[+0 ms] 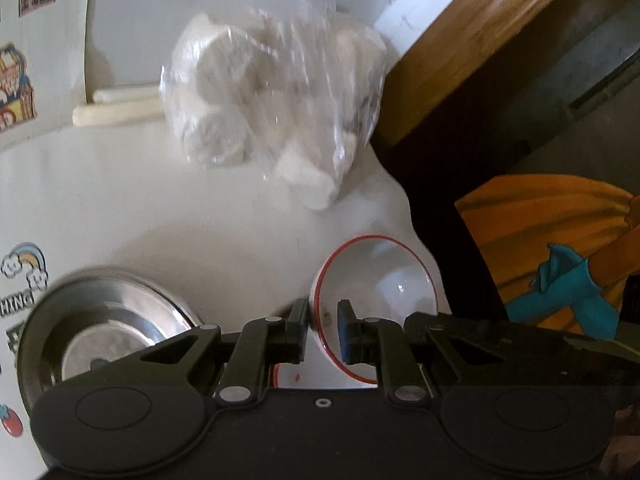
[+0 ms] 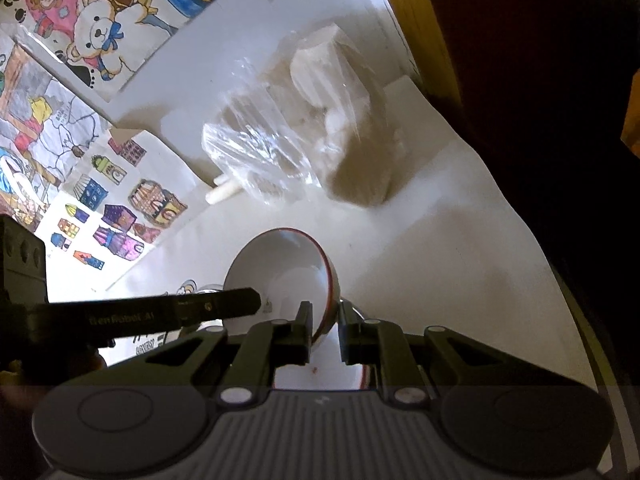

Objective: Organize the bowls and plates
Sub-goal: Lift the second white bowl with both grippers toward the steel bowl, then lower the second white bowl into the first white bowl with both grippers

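Note:
A white bowl with a red rim (image 1: 380,280) hangs tilted over the white table (image 1: 180,220), and my left gripper (image 1: 323,320) is shut on its near left rim. In the right wrist view my right gripper (image 2: 326,324) is shut on the right rim of a white red-rimmed bowl (image 2: 280,276). A black finger of my left gripper (image 2: 224,306) reaches that bowl's left side, so it looks like the same bowl. Under it lies a second red-rimmed white dish (image 1: 290,376) (image 2: 320,372), mostly hidden. A steel plate (image 1: 100,320) sits to the lower left.
A clear plastic bag of white pieces (image 1: 272,108) (image 2: 300,120) lies further back on the table, with two white sticks (image 1: 116,112) beside it. Sticker-covered panels (image 2: 100,208) stand on the left. A wooden frame (image 1: 460,40) and an orange picture (image 1: 540,240) are on the right.

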Motion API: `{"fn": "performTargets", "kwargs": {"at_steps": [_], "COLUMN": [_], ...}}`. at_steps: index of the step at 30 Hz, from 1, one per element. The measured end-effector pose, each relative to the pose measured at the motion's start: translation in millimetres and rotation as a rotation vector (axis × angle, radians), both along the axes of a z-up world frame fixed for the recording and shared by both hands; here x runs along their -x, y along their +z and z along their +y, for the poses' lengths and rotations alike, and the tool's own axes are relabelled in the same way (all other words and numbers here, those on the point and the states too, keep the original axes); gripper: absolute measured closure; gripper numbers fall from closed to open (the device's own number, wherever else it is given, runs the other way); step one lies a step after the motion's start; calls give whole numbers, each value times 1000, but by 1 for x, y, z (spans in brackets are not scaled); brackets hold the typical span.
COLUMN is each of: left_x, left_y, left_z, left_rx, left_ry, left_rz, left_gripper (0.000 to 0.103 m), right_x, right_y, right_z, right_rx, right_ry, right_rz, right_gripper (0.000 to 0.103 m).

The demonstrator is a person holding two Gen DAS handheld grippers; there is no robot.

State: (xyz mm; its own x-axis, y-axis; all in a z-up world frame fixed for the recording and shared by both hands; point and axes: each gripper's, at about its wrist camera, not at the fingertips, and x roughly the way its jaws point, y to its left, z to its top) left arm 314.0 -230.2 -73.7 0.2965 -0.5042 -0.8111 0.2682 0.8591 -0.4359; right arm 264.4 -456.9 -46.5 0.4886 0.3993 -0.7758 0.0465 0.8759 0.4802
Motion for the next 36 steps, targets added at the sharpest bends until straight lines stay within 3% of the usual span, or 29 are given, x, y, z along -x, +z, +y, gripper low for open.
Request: {"fn": "performTargets", "kwargs": {"at_steps": [21,36], "left_x": [18,17], "left_y": [-26,-32], "left_z": [-6,-11], "left_rx": [-49,-70], "left_ry": [-10,-6], "left_rz": [110,135], "left_gripper": [87,87], "right_x": [13,15], "right_y": [-19,-23], "right_z": [1,-1], "right_rx": [12,0], "right_ry": [47,63], "right_rz": [90,121], "right_gripper": [88,88]}}
